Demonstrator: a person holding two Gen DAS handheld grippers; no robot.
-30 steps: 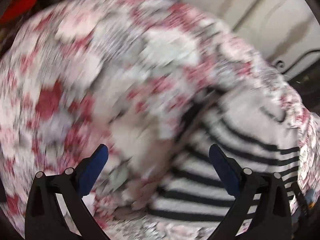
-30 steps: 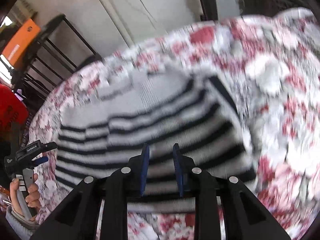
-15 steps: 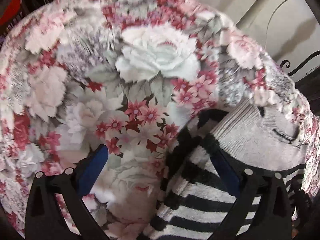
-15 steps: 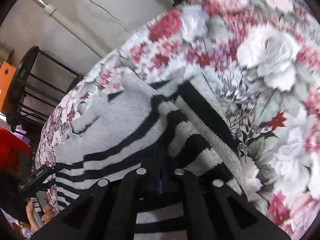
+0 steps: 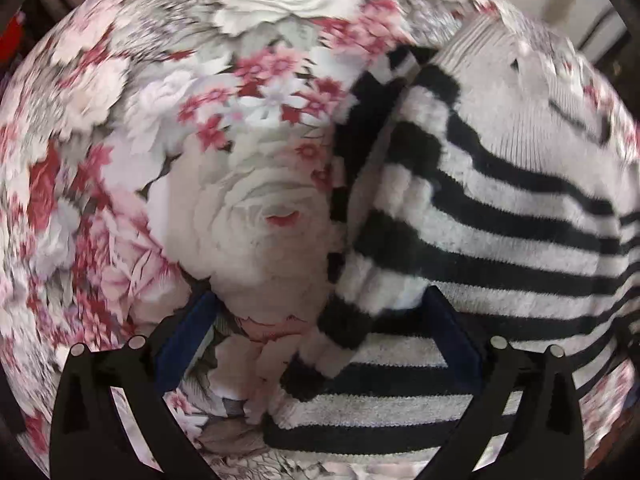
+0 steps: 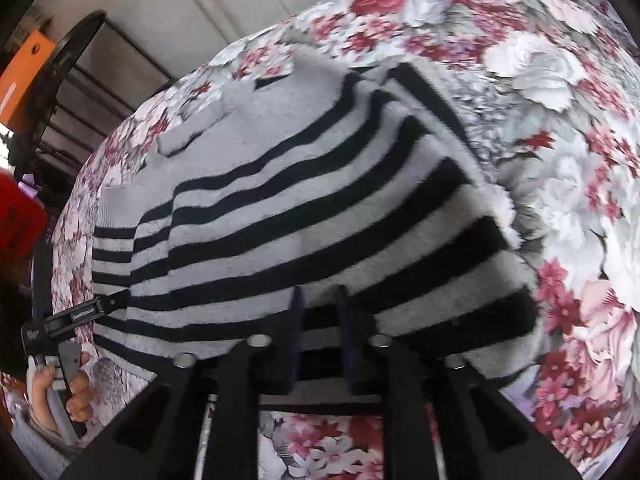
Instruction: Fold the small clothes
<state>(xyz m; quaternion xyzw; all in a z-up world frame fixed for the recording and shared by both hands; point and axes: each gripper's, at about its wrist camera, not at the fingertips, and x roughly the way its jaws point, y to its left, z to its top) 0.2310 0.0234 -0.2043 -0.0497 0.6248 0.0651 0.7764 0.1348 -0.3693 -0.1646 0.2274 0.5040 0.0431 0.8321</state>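
So the striped sweater (image 6: 304, 208), grey with black bands, is lying flat on the floral bedspread (image 6: 560, 160), already folded over on itself, with a sleeve doubled along its right edge in the right wrist view. The right gripper (image 6: 319, 320) is down at the near hem, jaws only a little apart and opening, with a bit of the knit edge sitting between the blue pads; can't really tell if they're pressing on it. The left gripper (image 5: 320, 332) is wide open, straddling the sweater's left edge where the fuzzy sleeve (image 5: 380, 240) meets the bedspread, pads not closed on anything. In the right view you can see the person's left hand (image 6: 60, 392) on that gripper's handle, far left, near the sweater's other side
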